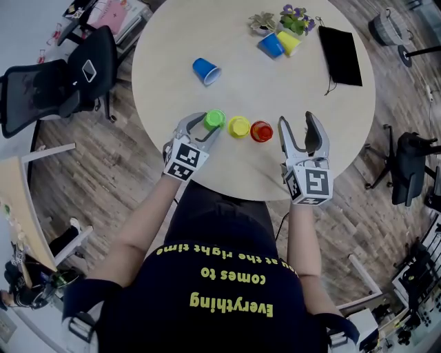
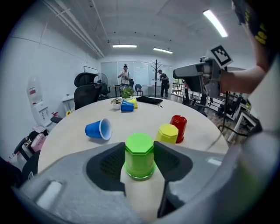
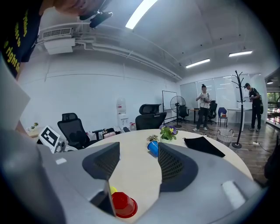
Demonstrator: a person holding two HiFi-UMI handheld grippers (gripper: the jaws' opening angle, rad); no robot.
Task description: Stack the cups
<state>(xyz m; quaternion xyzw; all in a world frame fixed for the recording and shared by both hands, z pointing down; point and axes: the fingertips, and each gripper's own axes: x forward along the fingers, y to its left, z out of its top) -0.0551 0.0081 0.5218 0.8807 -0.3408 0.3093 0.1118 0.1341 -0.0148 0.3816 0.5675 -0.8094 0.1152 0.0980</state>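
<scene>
A green cup (image 1: 215,118) (image 2: 139,155) stands upside down near the front edge of the round table (image 1: 172,41). My left gripper (image 1: 204,124) (image 2: 139,162) is shut on it, a pad against each side of its upper part. To its right a yellow cup (image 1: 238,126) (image 2: 167,133) and a red cup (image 1: 261,131) (image 3: 124,204) stand upside down in the same row. A blue cup (image 1: 206,71) (image 2: 99,129) lies on its side further back. My right gripper (image 1: 298,127) (image 3: 139,164) is open, empty, just right of the red cup.
At the table's far side another blue cup (image 1: 271,45) (image 3: 153,148) and yellow cup (image 1: 289,42) lie beside two small potted plants (image 1: 279,21). A black pouch (image 1: 339,55) lies at the far right. Office chairs (image 1: 62,83) stand left of the table; people stand far off.
</scene>
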